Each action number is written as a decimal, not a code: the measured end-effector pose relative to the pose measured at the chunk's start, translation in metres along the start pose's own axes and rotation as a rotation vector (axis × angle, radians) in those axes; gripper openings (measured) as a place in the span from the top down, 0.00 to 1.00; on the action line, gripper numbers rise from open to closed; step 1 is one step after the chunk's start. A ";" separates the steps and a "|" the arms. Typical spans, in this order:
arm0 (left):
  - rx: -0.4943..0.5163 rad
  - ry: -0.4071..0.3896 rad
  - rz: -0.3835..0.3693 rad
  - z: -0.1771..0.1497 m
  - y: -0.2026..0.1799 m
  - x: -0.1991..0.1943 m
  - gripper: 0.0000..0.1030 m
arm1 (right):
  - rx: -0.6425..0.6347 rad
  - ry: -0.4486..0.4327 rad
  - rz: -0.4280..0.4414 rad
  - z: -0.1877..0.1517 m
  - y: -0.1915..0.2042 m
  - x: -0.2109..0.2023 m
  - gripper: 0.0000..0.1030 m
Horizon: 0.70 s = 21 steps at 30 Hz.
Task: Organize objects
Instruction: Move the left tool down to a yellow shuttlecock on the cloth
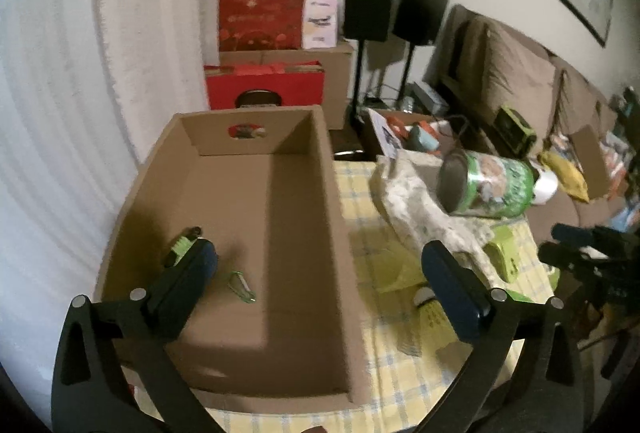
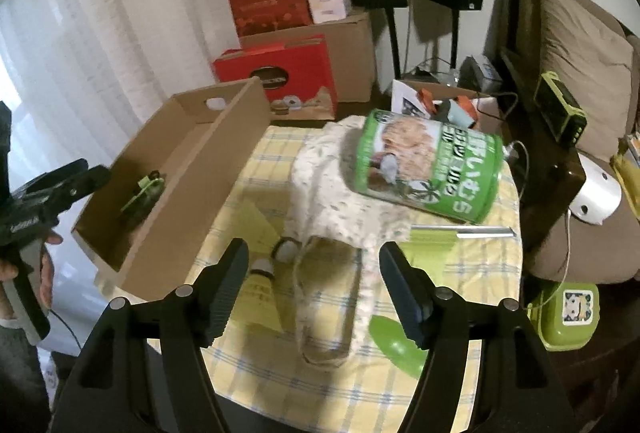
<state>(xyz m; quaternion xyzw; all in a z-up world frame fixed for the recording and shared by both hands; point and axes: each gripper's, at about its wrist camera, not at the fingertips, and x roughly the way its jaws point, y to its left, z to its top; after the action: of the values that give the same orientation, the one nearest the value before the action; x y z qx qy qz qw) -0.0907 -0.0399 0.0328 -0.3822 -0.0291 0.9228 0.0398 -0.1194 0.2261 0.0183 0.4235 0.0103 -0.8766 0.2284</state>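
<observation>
Cardboard box sits open on the left side of the bench, which has a yellow checked cloth over it. Inside the box there's a small green clip thing lying on the bottom, plus a thin green wire loop near it. Left tongs are spread really wide over the box's right wall, nothing between them. Right tongs are about half open, also empty, hovering above the handles of a pale speckled cloth bag. A big green can lies on its side on top of that bag. Just beside the bag handles is a yellow tube, and there's a green spoon-ish thing near the right finger.
</observation>
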 end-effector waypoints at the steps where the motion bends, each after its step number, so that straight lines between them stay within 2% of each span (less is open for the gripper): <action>1: 0.004 0.011 -0.003 -0.002 -0.004 0.000 0.00 | -0.001 0.003 -0.004 -0.001 -0.001 0.001 0.33; 5: 0.022 0.026 -0.028 -0.010 -0.020 -0.001 0.00 | -0.002 0.006 -0.014 -0.007 -0.006 0.001 0.33; 10: -0.005 0.012 -0.107 -0.019 -0.032 -0.009 0.00 | 0.028 0.012 -0.026 -0.016 -0.021 -0.001 0.33; 14: 0.000 0.035 -0.156 -0.023 -0.048 -0.009 0.00 | 0.050 0.013 -0.033 -0.021 -0.031 -0.003 0.33; 17: 0.033 0.055 -0.151 -0.028 -0.064 -0.003 0.02 | 0.052 0.010 -0.039 -0.023 -0.034 -0.004 0.33; 21: 0.051 0.089 -0.148 -0.035 -0.080 0.008 0.10 | 0.062 0.003 -0.034 -0.025 -0.036 -0.007 0.36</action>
<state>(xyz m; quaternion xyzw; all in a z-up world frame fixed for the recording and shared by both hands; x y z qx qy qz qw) -0.0674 0.0412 0.0087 -0.4186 -0.0320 0.8998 0.1188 -0.1122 0.2663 0.0010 0.4314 -0.0095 -0.8796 0.2002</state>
